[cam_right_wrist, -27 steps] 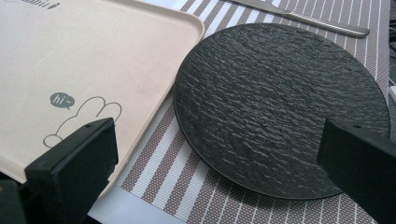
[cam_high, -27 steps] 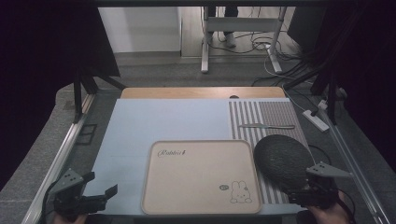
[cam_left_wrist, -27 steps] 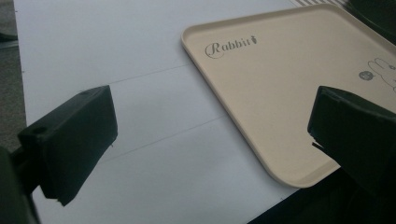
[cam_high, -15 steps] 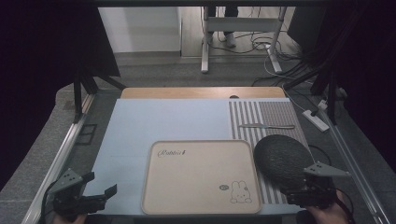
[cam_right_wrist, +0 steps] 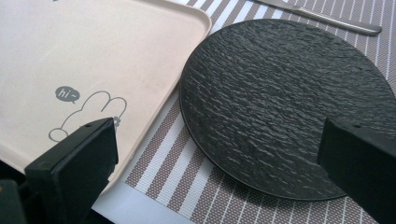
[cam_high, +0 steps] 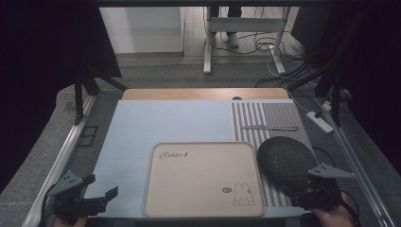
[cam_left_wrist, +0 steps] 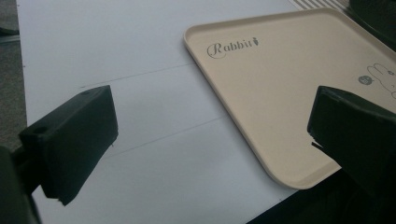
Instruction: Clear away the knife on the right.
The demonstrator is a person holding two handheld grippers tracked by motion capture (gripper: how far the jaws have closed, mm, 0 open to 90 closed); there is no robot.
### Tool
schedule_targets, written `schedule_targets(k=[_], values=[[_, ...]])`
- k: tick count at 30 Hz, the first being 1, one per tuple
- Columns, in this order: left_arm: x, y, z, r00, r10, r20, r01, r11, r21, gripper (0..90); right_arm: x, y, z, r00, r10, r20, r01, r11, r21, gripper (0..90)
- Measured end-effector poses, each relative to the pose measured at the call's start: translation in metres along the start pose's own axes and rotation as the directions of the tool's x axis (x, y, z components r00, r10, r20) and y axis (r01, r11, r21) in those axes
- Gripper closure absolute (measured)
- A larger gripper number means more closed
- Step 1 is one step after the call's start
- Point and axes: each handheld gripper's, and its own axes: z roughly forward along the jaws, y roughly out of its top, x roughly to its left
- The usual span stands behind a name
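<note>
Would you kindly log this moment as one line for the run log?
left tool: open, near tray | right tool: open, over black plate | knife: on striped mat

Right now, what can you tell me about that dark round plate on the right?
The black plate is round, shallow and matte, with a rough slate-like ripple texture. It lies flat and empty on the striped placemat, close beside the beige tray. A knife lies beyond it. The right claw hovers open at its near edge.

Dim room w/ grey floor [cam_high: 156, 71]; white wall [cam_high: 142, 28] at back, metal desk legs [cam_high: 207, 42] and tangled cables [cam_high: 265, 45] beyond table.
</note>
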Motion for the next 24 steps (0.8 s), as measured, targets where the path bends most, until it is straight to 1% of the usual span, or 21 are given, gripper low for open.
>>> schedule_targets(k=[7,10,13,20,24], values=[[0.0,0.0,0.0,1.0,0.003,-0.001,-0.003,1.0,0.0,1.7,0.0,0.008,0.003,0.9999,-0.013,-0.009,0.013,1.0,-0.007,0.0],[0.0,0.0,0.0,1.0,0.0,0.001,0.0,1.0,-0.003,1.7,0.0,0.011,0.006,0.9996,-0.022,-0.018,0.022,1.0,-0.005,0.0],[0.001,0.0,-0.001,1.0,-0.007,0.002,0.007,1.0,-0.006,1.7,0.0,0.014,0.014,0.9989,-0.043,-0.019,0.043,0.999,0.011,0.0],[0.001,-0.001,-0.001,1.0,-0.009,0.001,0.009,0.9999,-0.006,1.7,-0.005,0.019,0.023,0.9982,-0.053,-0.026,0.054,0.998,0.02,0.0],[0.001,-0.001,-0.001,1.0,-0.009,0.001,0.009,0.9999,-0.006,1.8,-0.009,0.023,0.027,0.998,-0.042,-0.047,0.043,0.999,0.025,0.0]])
